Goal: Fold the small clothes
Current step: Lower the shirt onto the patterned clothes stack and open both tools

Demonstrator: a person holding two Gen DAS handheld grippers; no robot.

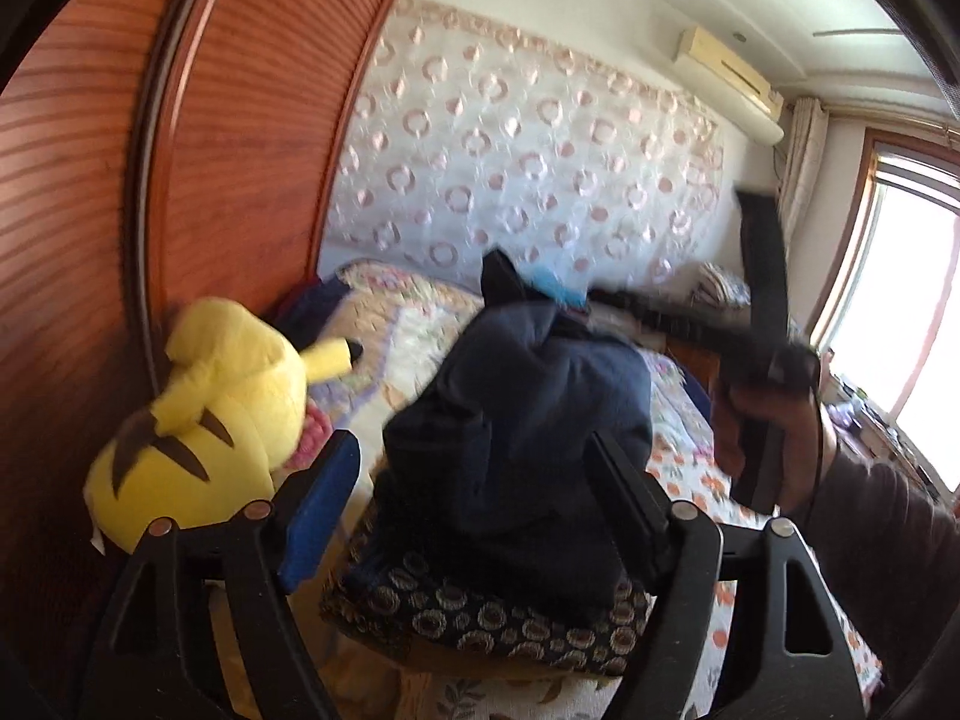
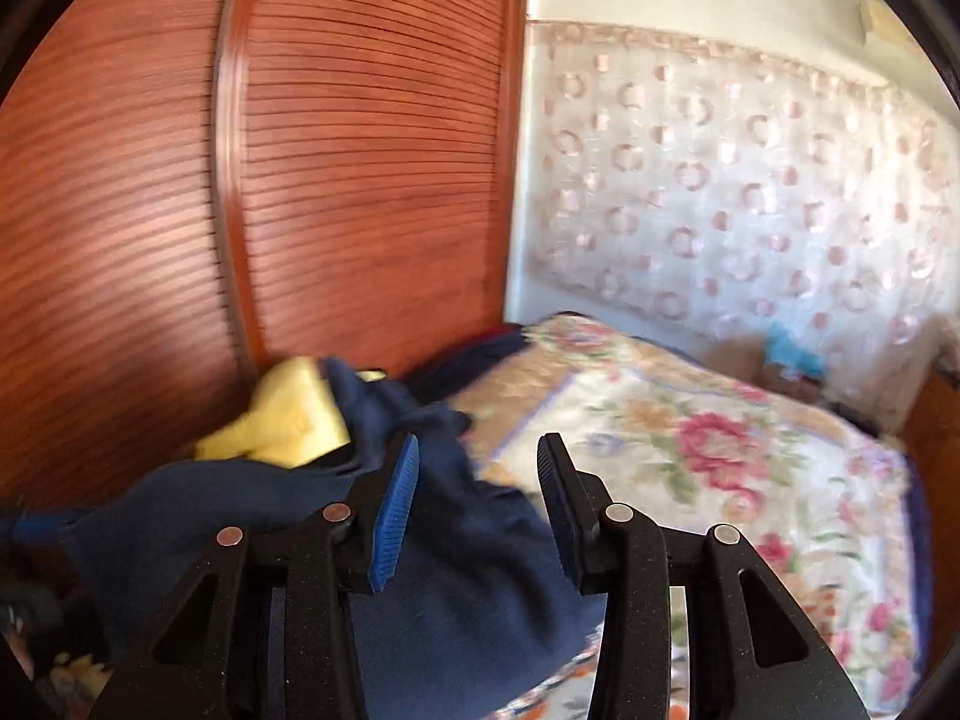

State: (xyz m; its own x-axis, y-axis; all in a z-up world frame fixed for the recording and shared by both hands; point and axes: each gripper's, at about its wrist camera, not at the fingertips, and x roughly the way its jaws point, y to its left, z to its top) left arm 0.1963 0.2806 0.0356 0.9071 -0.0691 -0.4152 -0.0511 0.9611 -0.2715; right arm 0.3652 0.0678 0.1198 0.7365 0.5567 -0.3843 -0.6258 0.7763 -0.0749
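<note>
The left tongs (image 1: 474,474) stand wide apart around a soft, bunched navy garment (image 1: 528,396), their ribbed pads clear of the cloth. It sits heaped on a folded dark cloth with ring prints (image 1: 480,618) on the floral quilted bed (image 1: 690,468), near the bed's edge by the slatted wooden wardrobe (image 1: 240,120). A plump yellow plush toy (image 1: 222,414) lies alongside (against the wardrobe). The right tongs (image 2: 477,492) are apart over limp navy fabric, not gripping.
</note>
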